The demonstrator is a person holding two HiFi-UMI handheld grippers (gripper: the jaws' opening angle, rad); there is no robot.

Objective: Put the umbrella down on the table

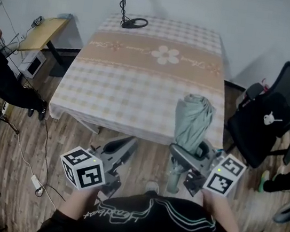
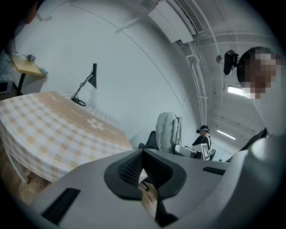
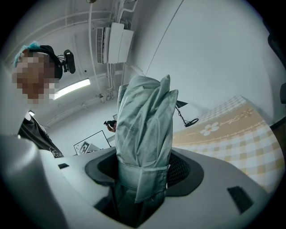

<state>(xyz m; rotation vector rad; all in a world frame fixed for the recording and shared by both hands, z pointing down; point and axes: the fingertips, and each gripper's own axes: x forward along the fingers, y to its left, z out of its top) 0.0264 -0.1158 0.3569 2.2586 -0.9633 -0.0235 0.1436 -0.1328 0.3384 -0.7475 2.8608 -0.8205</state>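
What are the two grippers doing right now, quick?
Left gripper: closed, holding nothing.
Right gripper: closed on the folded grey-green umbrella.

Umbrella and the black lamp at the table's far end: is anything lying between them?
Nothing: the head view shows only bare checked tablecloth between the umbrella and the lamp.

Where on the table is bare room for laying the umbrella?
Almost the whole table is bare, from the near edge back. Only the lamp base crowds the far edge. The right gripper holds the umbrella.
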